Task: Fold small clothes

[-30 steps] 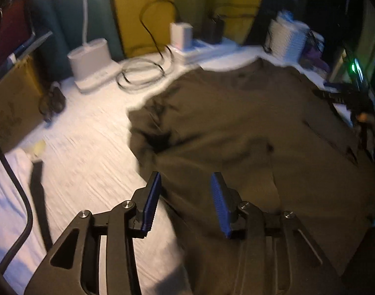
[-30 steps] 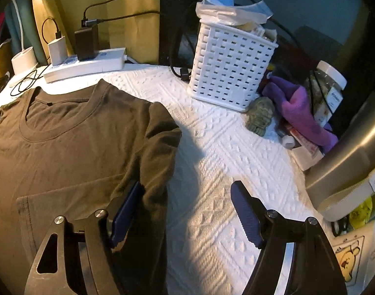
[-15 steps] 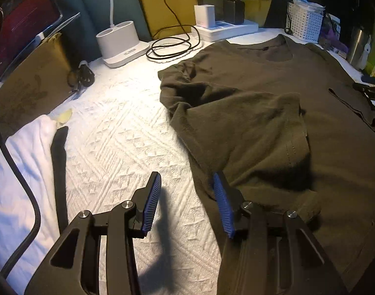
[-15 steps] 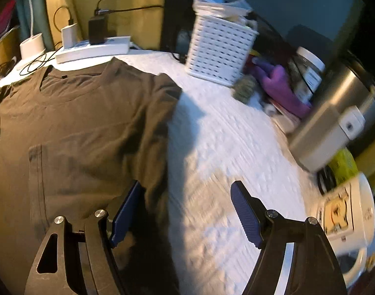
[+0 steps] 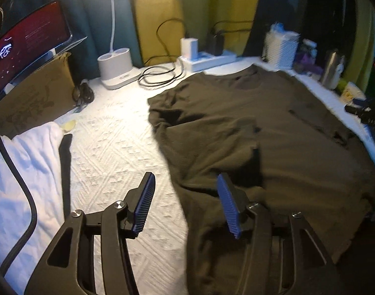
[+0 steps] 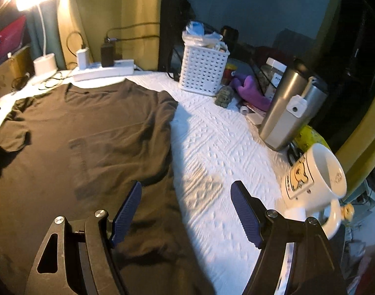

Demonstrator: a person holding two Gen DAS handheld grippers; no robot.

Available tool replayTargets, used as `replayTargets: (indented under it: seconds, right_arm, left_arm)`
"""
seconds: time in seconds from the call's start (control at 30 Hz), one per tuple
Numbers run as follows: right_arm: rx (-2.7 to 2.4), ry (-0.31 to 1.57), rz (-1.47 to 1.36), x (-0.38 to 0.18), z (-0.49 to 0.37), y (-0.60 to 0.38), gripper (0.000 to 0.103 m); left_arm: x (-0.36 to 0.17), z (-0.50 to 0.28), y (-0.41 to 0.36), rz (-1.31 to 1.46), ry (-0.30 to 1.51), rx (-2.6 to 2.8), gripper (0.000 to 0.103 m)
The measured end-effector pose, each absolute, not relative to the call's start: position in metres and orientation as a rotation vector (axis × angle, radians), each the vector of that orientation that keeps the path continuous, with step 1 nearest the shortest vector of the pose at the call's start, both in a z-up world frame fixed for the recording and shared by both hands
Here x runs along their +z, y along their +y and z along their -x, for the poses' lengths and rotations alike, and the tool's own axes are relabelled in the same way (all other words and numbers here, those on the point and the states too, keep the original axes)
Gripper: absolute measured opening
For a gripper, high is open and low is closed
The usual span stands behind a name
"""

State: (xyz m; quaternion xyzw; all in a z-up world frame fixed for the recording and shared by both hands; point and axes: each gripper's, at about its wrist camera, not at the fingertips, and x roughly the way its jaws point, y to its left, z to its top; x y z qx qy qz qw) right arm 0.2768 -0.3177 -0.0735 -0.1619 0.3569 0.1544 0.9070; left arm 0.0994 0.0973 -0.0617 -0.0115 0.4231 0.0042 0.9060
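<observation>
Dark olive T-shirt (image 6: 89,142) lies flat on the white quilted, diamond-embossed cover (image 6: 212,147), collar toward the power strip (image 6: 102,71). Its left sleeve (image 5: 207,142) is folded inward (creased, soft knit). Left gripper (image 5: 185,196) spread, empty, straddling the shirt's edge; right gripper (image 6: 187,211) likewise released. Hem cut off below both views.
</observation>
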Motion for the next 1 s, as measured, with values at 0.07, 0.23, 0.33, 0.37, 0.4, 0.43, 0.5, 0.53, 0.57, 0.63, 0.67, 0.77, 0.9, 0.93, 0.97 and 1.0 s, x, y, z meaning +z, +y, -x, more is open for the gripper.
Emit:
replayTargets:
  seconds: [0.07,0.23,0.33,0.37,0.4,0.43,0.5,0.53,0.57,0.63,0.67,0.77,0.9,0.93,0.97,1.0]
  right_arm:
    - [0.327,0.727,0.317,-0.069,-0.262,-0.319,0.077]
    - [0.333,0.711,0.284,-0.062,-0.231,-0.324,0.077]
    - [0.338,0.706,0.261,-0.060,-0.215,-0.328,0.077]
    - [0.338,0.703,0.250,-0.059,-0.208,-0.331,0.077]
    - [0.338,0.701,0.242,-0.059,-0.204,-0.333,0.077]
    - [0.339,0.698,0.229,-0.059,-0.197,-0.336,0.077]
    - [0.342,0.695,0.214,-0.059,-0.187,-0.340,0.077]
    - [0.342,0.692,0.206,-0.059,-0.182,-0.342,0.077]
    - [0.343,0.691,0.199,-0.059,-0.176,-0.344,0.077]
    - [0.342,0.687,0.184,-0.059,-0.167,-0.348,0.077]
    - [0.343,0.687,0.177,-0.060,-0.163,-0.350,0.077]
    - [0.338,0.693,0.163,-0.064,-0.152,-0.356,0.077]
    - [0.344,0.728,0.140,-0.077,-0.142,-0.364,0.077]
    - [0.343,0.743,0.136,-0.082,-0.139,-0.367,0.077]
    - [0.344,0.755,0.132,-0.086,-0.136,-0.368,0.077]
    - [0.349,0.769,0.129,-0.090,-0.134,-0.370,0.077]
  left_arm:
    - [-0.058,-0.094,0.093,0.038,0.859,-0.002,0.055]
    - [-0.052,-0.075,0.085,0.089,0.827,-0.047,0.056]
    - [-0.050,-0.064,0.080,0.104,0.822,-0.064,0.057]
    - [-0.050,-0.061,0.078,0.114,0.820,-0.074,0.057]
    - [-0.050,-0.056,0.077,0.128,0.818,-0.086,0.058]
    - [-0.050,-0.052,0.076,0.137,0.818,-0.093,0.058]
    - [-0.049,-0.042,0.072,0.143,0.821,-0.099,0.060]
    - [-0.048,-0.037,0.070,0.142,0.822,-0.102,0.060]
    - [-0.048,-0.033,0.068,0.143,0.824,-0.105,0.061]
    - [-0.047,-0.024,0.065,0.152,0.828,-0.122,0.061]
    - [-0.047,-0.020,0.064,0.152,0.834,-0.128,0.061]
    - [-0.054,-0.010,0.059,0.136,0.851,-0.134,0.061]
    - [-0.071,-0.003,0.057,0.154,0.913,-0.145,0.061]
    - [-0.074,-0.002,0.056,0.150,0.927,-0.144,0.061]
    - [-0.078,-0.001,0.054,0.144,0.943,-0.146,0.061]
    - [-0.082,0.000,0.053,0.142,0.965,-0.157,0.061]
